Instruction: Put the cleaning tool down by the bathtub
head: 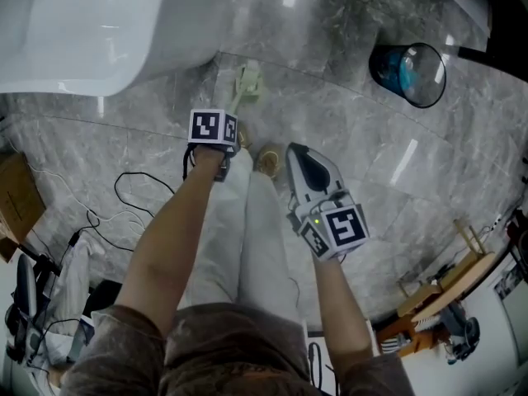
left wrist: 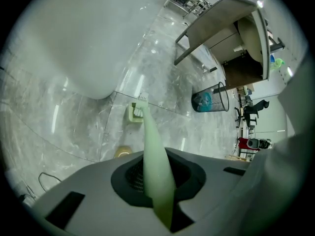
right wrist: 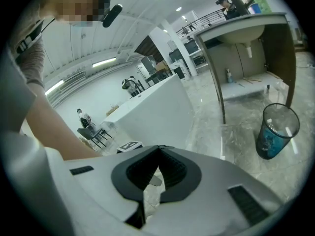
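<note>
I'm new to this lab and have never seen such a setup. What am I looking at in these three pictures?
There is no robot here: a person holds a two-jaw gripper in each hand. The head view comes from a camera on the person's head, looking down at their legs and the marble floor. The other two views come from a camera riding on each gripper. The left gripper is clamped on a pale green brush, whose head is low beside the white bathtub. The right gripper is shut and empty. A wire waste basket stands further off.
</note>
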Demonstrator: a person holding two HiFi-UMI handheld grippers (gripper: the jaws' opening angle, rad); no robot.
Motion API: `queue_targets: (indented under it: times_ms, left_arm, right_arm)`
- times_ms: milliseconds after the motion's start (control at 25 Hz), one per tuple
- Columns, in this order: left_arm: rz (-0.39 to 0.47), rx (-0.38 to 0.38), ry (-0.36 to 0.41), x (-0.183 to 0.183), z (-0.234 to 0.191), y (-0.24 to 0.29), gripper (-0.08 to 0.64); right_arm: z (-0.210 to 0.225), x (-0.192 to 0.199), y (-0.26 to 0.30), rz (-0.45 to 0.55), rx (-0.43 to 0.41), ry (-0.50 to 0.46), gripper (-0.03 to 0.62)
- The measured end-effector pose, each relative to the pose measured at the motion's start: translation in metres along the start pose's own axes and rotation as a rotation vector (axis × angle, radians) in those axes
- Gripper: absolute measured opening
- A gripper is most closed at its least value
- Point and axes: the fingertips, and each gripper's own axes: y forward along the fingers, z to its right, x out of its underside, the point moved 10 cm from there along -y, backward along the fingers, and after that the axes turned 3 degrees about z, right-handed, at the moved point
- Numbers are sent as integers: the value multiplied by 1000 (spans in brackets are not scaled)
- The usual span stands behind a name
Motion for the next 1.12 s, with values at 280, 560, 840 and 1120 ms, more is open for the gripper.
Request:
queue_targets:
  times_ms: [280,560,840,1120]
  left_arm:
    - [-56,-30,-10,-7,-2,6,40]
    - [-91,-45,-50,-12,0,17,40]
    - [-127,-62,-76,-23,2,30,41]
    - [-141,-68,-79,-17,1,33,40]
  right_arm:
    - [3,3,-1,-1,4,12,0]
    - [7,6,0,-6,2,22,0]
    - [14,8,2,-11,5,38,-2]
    - [20,8,1,-7,5,50,0]
